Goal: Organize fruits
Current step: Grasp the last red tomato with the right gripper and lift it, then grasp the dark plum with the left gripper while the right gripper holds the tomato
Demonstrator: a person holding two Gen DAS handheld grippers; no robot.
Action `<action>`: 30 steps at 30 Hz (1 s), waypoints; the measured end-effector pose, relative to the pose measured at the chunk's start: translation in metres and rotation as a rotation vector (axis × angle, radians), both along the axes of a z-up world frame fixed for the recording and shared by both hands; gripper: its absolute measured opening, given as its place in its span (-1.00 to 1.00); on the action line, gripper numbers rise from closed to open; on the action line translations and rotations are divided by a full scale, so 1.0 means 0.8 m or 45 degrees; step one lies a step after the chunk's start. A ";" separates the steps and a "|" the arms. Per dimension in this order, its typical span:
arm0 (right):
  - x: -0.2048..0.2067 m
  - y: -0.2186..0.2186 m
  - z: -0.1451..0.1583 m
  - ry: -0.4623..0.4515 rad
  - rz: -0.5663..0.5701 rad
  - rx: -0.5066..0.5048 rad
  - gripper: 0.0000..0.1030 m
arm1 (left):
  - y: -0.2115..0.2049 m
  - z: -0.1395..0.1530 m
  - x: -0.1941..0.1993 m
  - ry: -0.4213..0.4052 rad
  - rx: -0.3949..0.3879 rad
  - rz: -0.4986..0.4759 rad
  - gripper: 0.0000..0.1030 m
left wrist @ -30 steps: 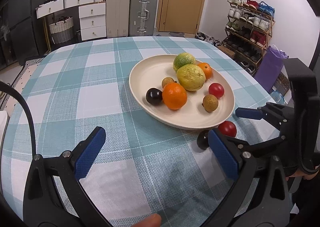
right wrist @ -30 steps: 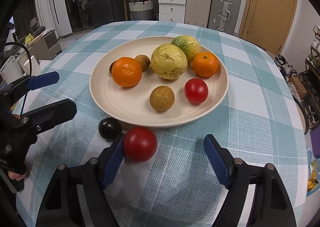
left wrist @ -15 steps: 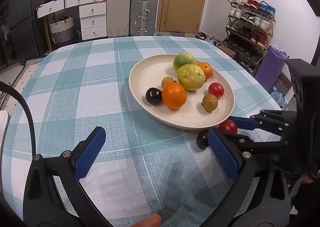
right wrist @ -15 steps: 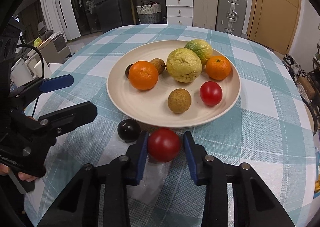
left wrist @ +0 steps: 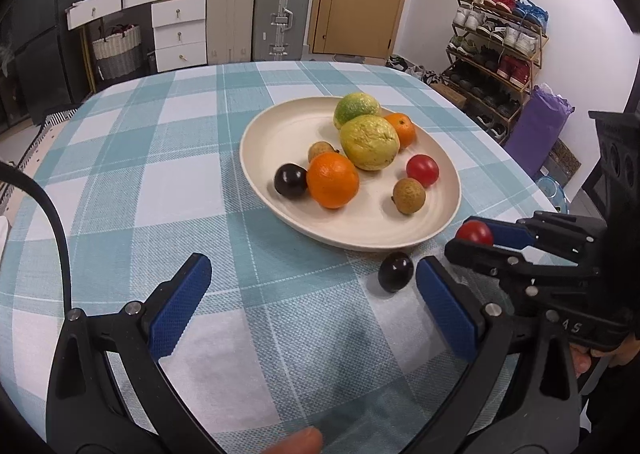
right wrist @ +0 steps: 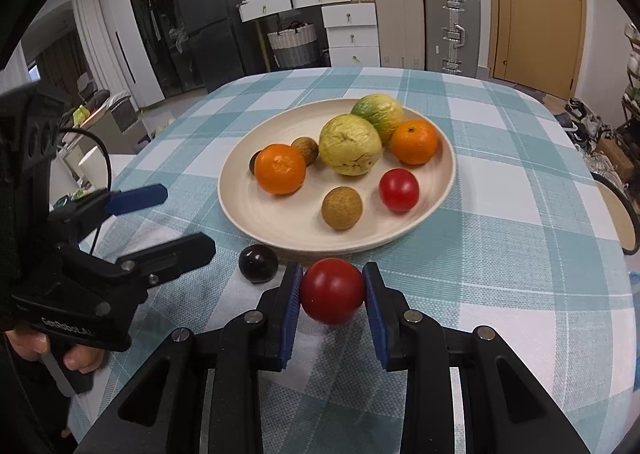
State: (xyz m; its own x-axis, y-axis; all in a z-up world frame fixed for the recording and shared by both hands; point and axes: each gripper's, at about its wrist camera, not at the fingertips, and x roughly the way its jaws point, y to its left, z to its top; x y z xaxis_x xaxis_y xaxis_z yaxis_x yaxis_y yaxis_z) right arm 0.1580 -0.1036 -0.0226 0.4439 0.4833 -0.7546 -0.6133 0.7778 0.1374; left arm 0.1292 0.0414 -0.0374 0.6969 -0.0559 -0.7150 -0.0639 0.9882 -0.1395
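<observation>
My right gripper (right wrist: 332, 292) is shut on a red tomato (right wrist: 332, 291), its blue pads pressing both sides, just in front of the cream plate (right wrist: 256, 209). The left wrist view shows the same tomato (left wrist: 474, 233) between the right gripper's (left wrist: 476, 242) fingers. A dark plum (right wrist: 258, 264) lies on the cloth beside it, near the plate's rim (left wrist: 348, 244). The plate holds several fruits: oranges, a yellow-green guava, a green citrus, a red tomato, brown longans and a dark plum. My left gripper (left wrist: 312, 294) hangs open over bare cloth, the loose plum (left wrist: 395, 271) by its right finger.
A round table with a teal checked cloth (left wrist: 160, 173) carries everything. Behind it stand drawers, suitcases (left wrist: 280, 13) and a door. A shoe rack (left wrist: 496, 41) and a purple bag stand to the right. A person's hand (right wrist: 76, 358) holds the left gripper's handle.
My right gripper's jaws closed from wide open onto the red tomato and have lifted it slightly off the cloth. The left gripper kept still.
</observation>
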 end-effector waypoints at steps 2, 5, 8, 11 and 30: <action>0.001 -0.007 0.002 -0.004 -0.022 0.015 -0.39 | -0.004 -0.003 0.002 0.012 -0.011 -0.003 0.98; 0.003 -0.015 0.004 -0.008 -0.048 0.031 -0.39 | -0.011 -0.009 0.007 0.035 -0.019 -0.011 0.98; 0.005 -0.022 0.007 -0.013 -0.069 0.048 -0.39 | -0.018 -0.012 0.013 0.054 -0.009 -0.008 0.98; 0.008 -0.025 0.008 -0.015 -0.082 0.058 -0.39 | -0.026 -0.015 0.018 0.071 -0.006 -0.019 0.91; 0.008 -0.030 0.012 -0.036 -0.094 0.064 -0.39 | -0.074 -0.026 0.030 0.115 0.040 -0.199 -0.53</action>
